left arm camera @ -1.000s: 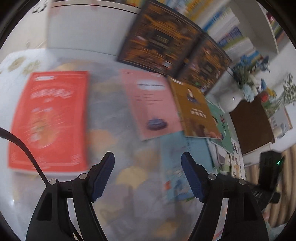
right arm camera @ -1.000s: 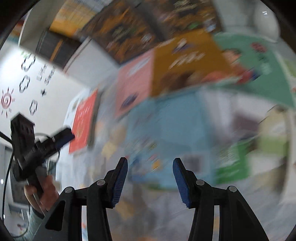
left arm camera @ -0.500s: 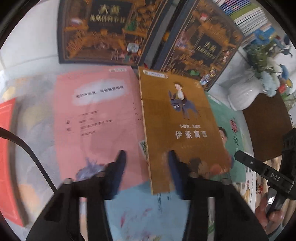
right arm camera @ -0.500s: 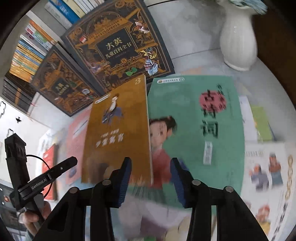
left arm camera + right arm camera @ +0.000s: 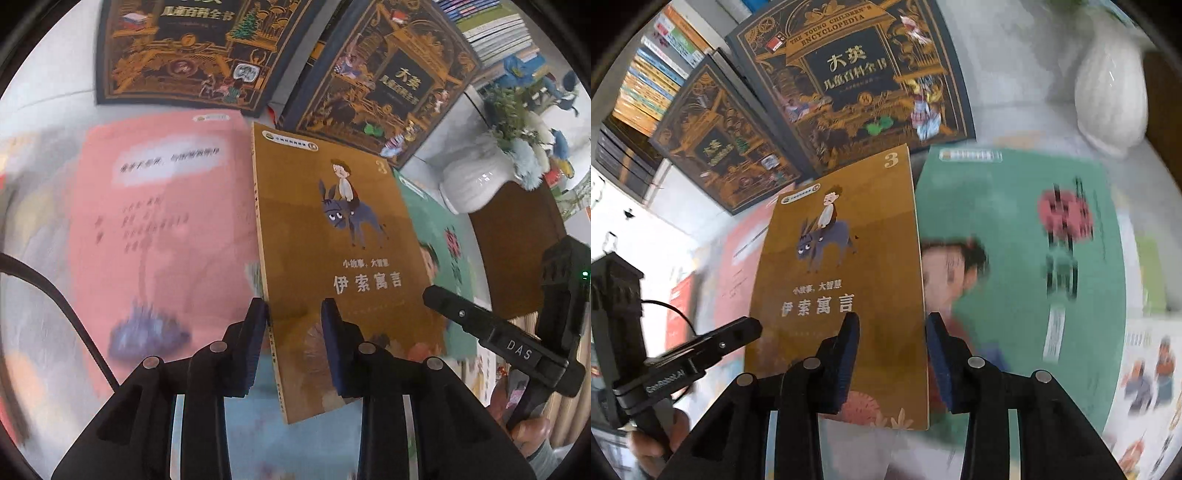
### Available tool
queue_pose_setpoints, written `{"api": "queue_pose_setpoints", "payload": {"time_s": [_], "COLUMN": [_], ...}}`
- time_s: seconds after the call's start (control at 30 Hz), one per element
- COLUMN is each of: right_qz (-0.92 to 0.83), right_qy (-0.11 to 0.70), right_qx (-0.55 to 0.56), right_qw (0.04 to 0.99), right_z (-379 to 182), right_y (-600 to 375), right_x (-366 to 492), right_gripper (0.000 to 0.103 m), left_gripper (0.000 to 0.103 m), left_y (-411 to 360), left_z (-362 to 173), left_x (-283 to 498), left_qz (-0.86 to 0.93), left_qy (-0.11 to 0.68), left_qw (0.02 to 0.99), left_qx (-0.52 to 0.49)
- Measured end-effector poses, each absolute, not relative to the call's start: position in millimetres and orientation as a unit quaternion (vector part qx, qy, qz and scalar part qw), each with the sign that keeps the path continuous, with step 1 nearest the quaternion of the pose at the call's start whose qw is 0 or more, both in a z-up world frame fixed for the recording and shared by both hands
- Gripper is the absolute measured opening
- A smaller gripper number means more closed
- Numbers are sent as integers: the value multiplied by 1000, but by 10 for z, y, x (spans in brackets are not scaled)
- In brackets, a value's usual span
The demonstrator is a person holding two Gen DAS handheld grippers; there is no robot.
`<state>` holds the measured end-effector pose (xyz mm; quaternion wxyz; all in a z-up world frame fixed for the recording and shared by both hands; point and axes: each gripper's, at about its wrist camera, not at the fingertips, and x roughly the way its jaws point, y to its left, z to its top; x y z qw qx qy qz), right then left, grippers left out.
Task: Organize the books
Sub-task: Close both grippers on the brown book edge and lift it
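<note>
A brown book with a boy on a donkey [image 5: 332, 236] lies among other flat books; it also shows in the right wrist view [image 5: 846, 266]. My left gripper [image 5: 293, 310] is open, its jaws on either side of the book's left spine edge near the bottom. My right gripper [image 5: 890, 325] is open, its jaws on either side of the book's right edge. A pink book [image 5: 162, 221] lies to its left and a green book [image 5: 1027, 243] to its right. A light blue book [image 5: 255, 424] lies under the brown book's near end.
Two large dark encyclopedia volumes [image 5: 184, 48] [image 5: 849, 70] lean upright behind the books. A white vase with flowers [image 5: 476, 181] and a brown board [image 5: 517, 240] stand at the right. A shelf of books [image 5: 650, 85] is at the back left. A red book [image 5: 677, 317] lies further left.
Both grippers have moved forward and down onto the brown book, and the left jaws have narrowed from wide open. The book fills more of each view.
</note>
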<state>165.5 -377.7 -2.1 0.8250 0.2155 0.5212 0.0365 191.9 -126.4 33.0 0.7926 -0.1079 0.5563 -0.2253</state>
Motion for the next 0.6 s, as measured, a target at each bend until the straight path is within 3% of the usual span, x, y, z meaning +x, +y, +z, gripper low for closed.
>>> {"api": "queue_pose_setpoints", "payload": {"time_s": [0.37, 0.6], "right_qz": [57, 69], "right_qy": [569, 612], "right_qx": [173, 135], "right_qw": [802, 777], "right_z": [-37, -319], "right_y": [-3410, -3343], "right_x": [-2, -754], "right_gripper": [38, 38], "left_gripper": [27, 27], "left_y": [-1014, -1003], "left_z": [139, -114], "left_x": [51, -680], "left_qz": [-225, -228], "left_qy": [604, 630], "left_qw": [753, 725], "left_qx": [-132, -161]}}
